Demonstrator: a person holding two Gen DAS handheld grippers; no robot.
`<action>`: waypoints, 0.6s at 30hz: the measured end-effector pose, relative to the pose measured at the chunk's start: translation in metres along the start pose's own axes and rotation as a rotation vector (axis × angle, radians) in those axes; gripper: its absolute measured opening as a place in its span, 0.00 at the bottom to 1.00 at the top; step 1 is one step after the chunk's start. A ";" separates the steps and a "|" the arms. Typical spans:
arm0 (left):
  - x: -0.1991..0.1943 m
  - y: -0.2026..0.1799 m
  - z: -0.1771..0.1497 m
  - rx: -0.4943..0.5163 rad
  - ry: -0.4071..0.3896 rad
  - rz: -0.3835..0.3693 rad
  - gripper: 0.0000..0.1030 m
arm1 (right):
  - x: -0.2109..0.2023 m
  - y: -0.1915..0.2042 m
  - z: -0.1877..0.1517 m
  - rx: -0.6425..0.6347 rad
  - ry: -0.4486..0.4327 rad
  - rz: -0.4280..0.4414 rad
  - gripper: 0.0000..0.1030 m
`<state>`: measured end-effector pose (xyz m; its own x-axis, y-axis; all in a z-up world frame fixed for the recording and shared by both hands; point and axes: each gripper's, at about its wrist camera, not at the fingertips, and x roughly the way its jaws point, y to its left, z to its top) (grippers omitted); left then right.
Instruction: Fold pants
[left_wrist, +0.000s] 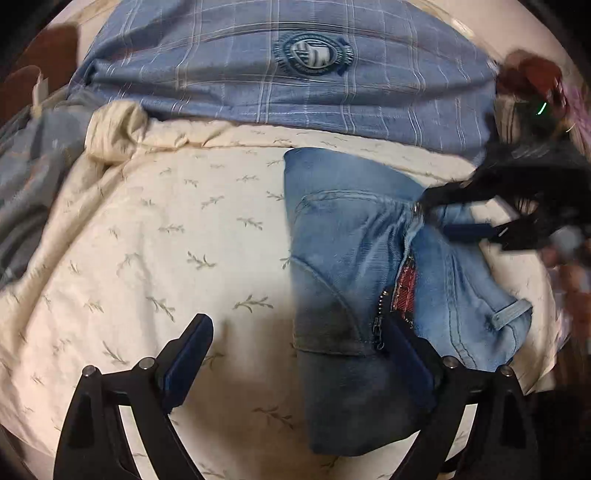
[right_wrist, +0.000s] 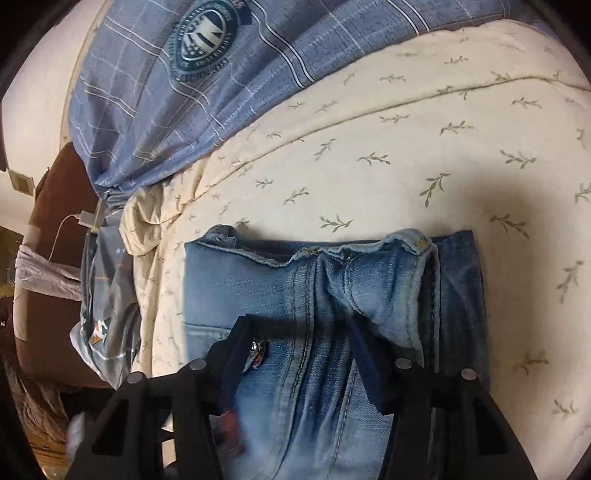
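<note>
Folded blue jeans (left_wrist: 354, 240) are seen lying on a cream leaf-print bedspread (left_wrist: 166, 229). The left gripper (left_wrist: 295, 347) is held with its jaws spread wide and released; the jeans lie under and ahead of its right jaw, bare bedspread ahead of its left. The right gripper (right_wrist: 299, 347) is likewise spread, its jaws straddling the denim near the zipper. A blue plaid pillow (left_wrist: 258, 74) is seen beyond both.
</note>
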<state>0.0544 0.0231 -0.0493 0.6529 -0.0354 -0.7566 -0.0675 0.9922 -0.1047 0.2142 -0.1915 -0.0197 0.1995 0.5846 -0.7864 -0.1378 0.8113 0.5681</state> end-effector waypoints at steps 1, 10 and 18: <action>-0.001 -0.003 0.000 0.021 -0.011 0.024 0.91 | -0.017 0.011 -0.008 -0.045 -0.023 0.004 0.57; 0.002 -0.004 -0.001 0.019 0.001 -0.015 0.91 | -0.012 0.009 -0.086 -0.173 0.052 -0.069 0.67; 0.002 -0.003 -0.002 0.011 -0.002 -0.009 0.91 | -0.027 0.017 -0.087 -0.179 -0.012 -0.102 0.67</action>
<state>0.0542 0.0202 -0.0521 0.6547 -0.0443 -0.7546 -0.0533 0.9931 -0.1045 0.1221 -0.1933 -0.0097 0.2328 0.4999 -0.8342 -0.2860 0.8550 0.4326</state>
